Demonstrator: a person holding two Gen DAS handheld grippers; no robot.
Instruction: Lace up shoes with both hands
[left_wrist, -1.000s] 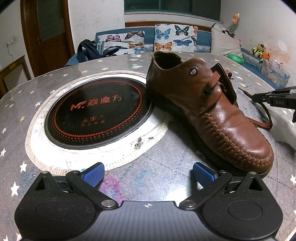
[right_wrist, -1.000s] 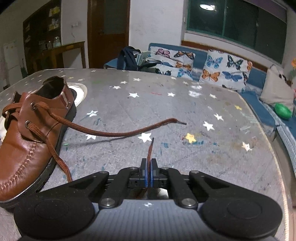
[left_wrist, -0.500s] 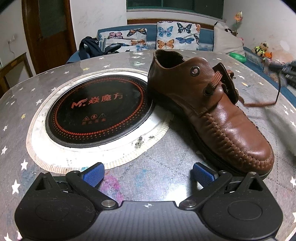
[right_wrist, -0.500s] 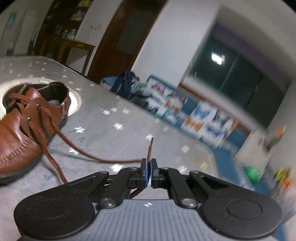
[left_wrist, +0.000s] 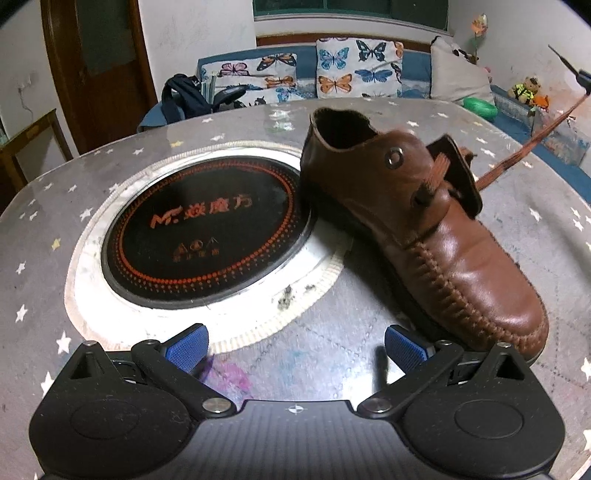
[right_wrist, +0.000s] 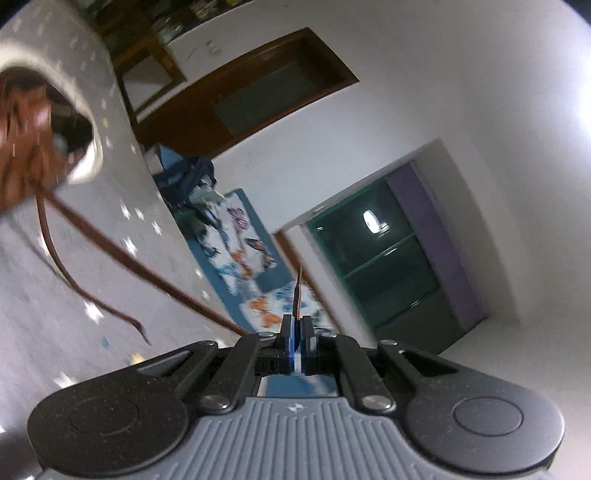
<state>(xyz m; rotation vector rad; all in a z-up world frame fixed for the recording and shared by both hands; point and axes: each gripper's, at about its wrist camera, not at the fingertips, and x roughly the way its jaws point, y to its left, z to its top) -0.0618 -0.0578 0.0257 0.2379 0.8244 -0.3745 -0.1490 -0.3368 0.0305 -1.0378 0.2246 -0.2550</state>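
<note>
A brown leather shoe lies on the star-patterned table, toe toward the lower right. It shows blurred at the left edge of the right wrist view. My left gripper is open and empty, low in front of the shoe. My right gripper is shut on the brown shoelace, whose tip sticks out above the pads. The lace runs taut from the shoe up to the right gripper, seen at the upper right of the left wrist view. The other lace end hangs loose over the table.
A round black induction cooktop is set in the table left of the shoe. A sofa with butterfly cushions and a dark bag stand behind the table. A wooden door is at the back left.
My right gripper has lifted up and tilted away from the table, pulling the lace taut from the shoe. The left gripper has stayed open and nearly still.
</note>
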